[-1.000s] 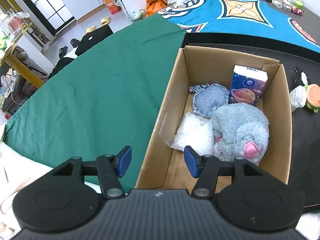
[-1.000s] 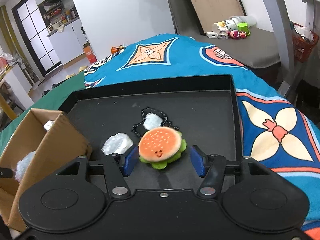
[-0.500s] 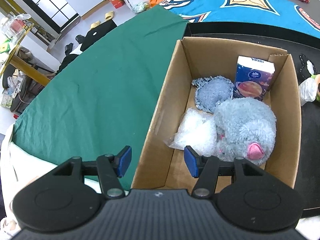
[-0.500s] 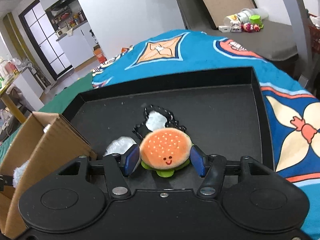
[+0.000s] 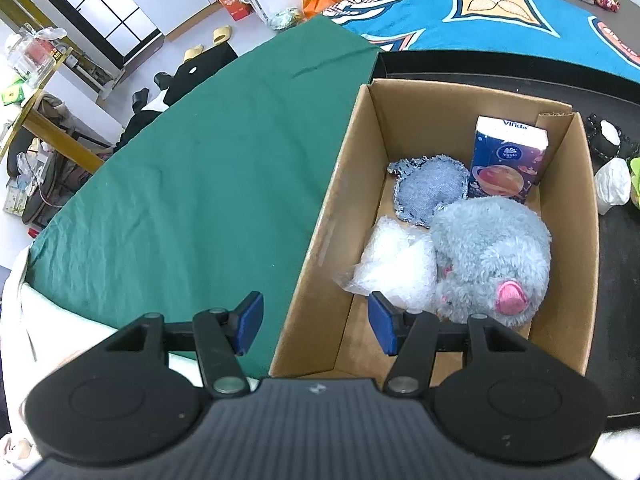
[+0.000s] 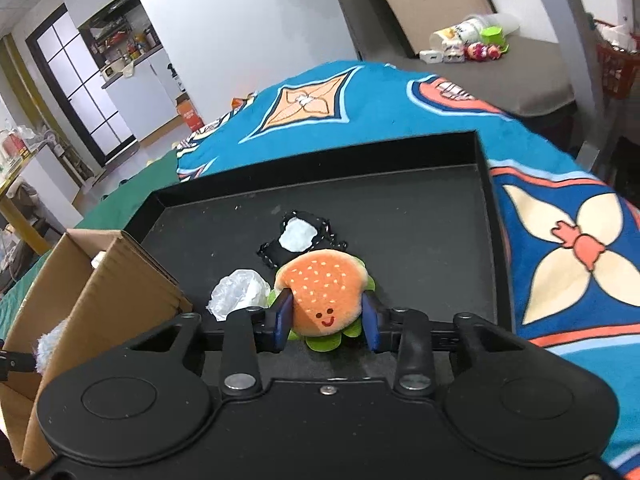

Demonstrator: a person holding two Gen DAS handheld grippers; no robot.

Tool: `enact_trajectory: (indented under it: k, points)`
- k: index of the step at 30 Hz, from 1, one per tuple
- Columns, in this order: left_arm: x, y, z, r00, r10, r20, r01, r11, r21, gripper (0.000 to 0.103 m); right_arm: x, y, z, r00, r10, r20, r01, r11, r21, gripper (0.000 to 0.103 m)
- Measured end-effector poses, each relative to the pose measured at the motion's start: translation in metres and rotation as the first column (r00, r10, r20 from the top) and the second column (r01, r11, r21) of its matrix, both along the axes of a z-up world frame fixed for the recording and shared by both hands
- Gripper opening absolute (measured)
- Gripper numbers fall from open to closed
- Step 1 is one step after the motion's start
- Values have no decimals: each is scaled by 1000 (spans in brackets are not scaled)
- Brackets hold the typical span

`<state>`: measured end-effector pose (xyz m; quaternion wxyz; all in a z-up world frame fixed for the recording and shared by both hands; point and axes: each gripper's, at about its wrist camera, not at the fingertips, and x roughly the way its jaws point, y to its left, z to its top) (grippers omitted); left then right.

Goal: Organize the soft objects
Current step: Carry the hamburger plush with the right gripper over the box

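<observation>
Jaws of right gripper (image 6: 325, 326) clenched on burger plush (image 6: 325, 294); left gripper (image 5: 316, 322) released. Box (image 5: 560, 264) left of jaws part-filled; white wad (image 6: 239, 294), black pouch (image 6: 298, 240) ahead remain.

1. The burger plush (image 6: 324, 292) is coloured orange with pale speckles, a red smile and green edging.
2. The tray (image 6: 420, 216) is coloured black.
3. The cardboard box (image 5: 352, 168) is coloured plain brown.
4. The fuzzy plush (image 5: 490, 256) is coloured grey-blue with pink patches.
5. The tissue pack (image 5: 506, 158) is printed dark blue with an orange planet.
6. The tablecloth (image 5: 208, 184) is coloured solid green.
7. The blanket (image 6: 560, 232) is patterned in bright blue with orange and cream diamond motifs.
8. The finger pads (image 6: 282, 320) are coloured blue.
</observation>
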<state>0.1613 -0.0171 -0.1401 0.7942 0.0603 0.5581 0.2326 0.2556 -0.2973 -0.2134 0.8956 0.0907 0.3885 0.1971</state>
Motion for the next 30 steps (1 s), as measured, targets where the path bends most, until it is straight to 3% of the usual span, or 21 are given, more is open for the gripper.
enact_trajectory:
  k: [19,30]
  points:
    - [-23,20,16,995,-2,103,11,996,-86,56,-47,13,37,999,4,49,0,995,-97,35]
    - [-33,38,18,989,12,149,15,983,-184,56,-72,29,58,997,-18,78,27,993,-115,35]
